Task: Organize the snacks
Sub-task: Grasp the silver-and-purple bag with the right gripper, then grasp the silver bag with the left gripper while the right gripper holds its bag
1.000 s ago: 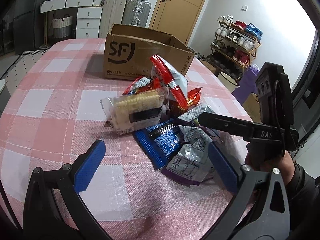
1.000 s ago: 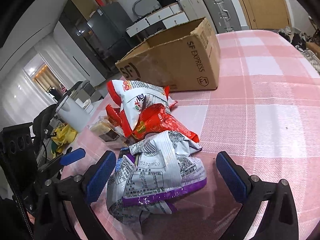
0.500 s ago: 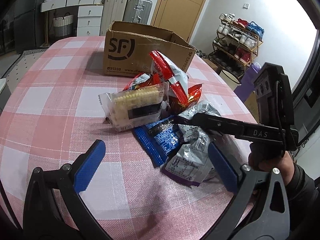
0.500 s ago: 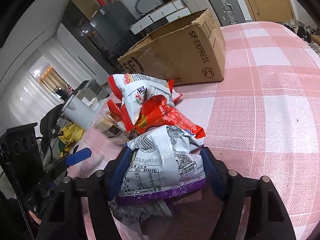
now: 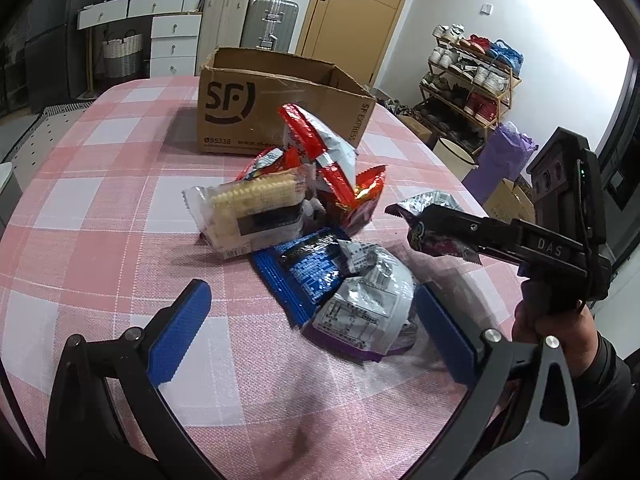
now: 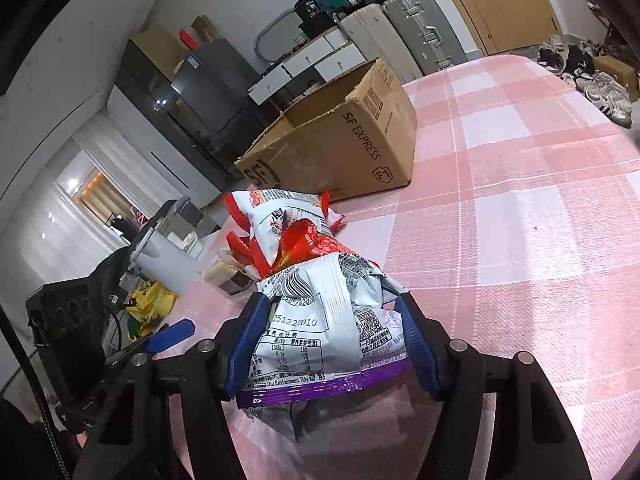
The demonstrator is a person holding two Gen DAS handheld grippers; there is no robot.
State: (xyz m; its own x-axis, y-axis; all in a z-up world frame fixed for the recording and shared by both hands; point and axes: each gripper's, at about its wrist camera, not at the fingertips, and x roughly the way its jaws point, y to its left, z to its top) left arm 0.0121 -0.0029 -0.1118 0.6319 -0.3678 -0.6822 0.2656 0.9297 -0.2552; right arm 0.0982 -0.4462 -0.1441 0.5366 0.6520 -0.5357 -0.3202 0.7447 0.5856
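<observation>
White walls enclose a wooden door (image 5: 352,4), upright suitcases (image 5: 248,20), white drawers (image 5: 172,40) and a shoe rack (image 5: 472,80); daylight enters at right.

Left gripper (image 5: 308,326) spreads wide across the lower frame; right gripper (image 6: 334,344), bottom centre, apparently clamps the packet (image 6: 320,332).
</observation>
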